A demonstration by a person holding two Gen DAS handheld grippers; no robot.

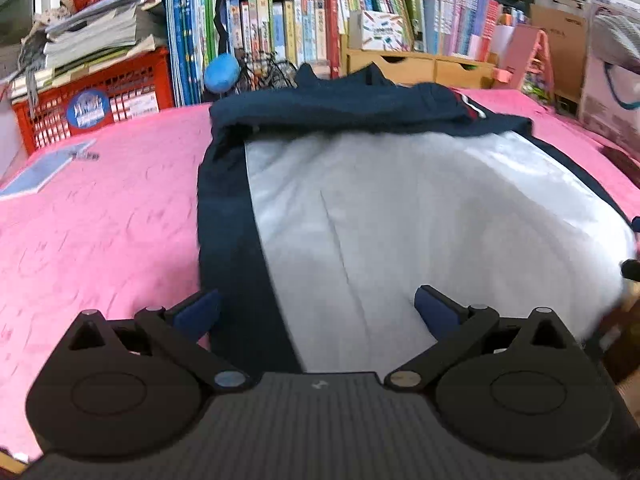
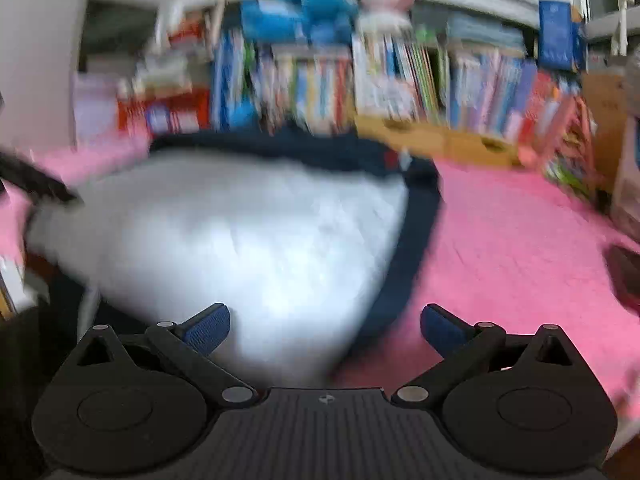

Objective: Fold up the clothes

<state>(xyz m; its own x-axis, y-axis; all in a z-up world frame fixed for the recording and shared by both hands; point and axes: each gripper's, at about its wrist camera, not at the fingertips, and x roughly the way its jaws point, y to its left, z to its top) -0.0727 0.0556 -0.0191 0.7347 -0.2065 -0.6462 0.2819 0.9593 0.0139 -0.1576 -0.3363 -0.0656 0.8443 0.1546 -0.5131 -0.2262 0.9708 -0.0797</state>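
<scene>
Left hand-held gripper [image 1: 316, 312] sits nearest the lens, jaws spread wide, blue pads [image 1: 198, 314] clear of any cloth, nothing grasped; it hovers low over the near edge of the garment. Right hand-held gripper [image 2: 325, 326] is likewise released, jaws wide apart, holding nothing, positioned over the garment's right border where navy trim meets the cover. Garment [image 1: 400, 220] lies flat on a pink bed cover [image 1: 100, 220], roughly centred: large white body panel with faint creases, navy band down each side, and a navy section bunched across the far end with a small red-and-white stripe detail near its far right corner. Looks like a jacket or sports top, exact type can't be confirmed. Right wrist view is heavily motion-blurred, so fabric detail there is unreadable. Around it: a blue-white flat booklet [image 1: 48, 168] on the cover far left, well apart from the garment; a red crate [image 1: 92, 96] stacked with papers behind it; packed bookshelf [image 1: 300, 28] along the back with blue plush toys on top; wooden drawer unit [image 1: 420, 66] just behind the garment's far edge. A dark object intrudes at the right edge of the left view, touching or just beside the white panel, can't identify it.
</scene>
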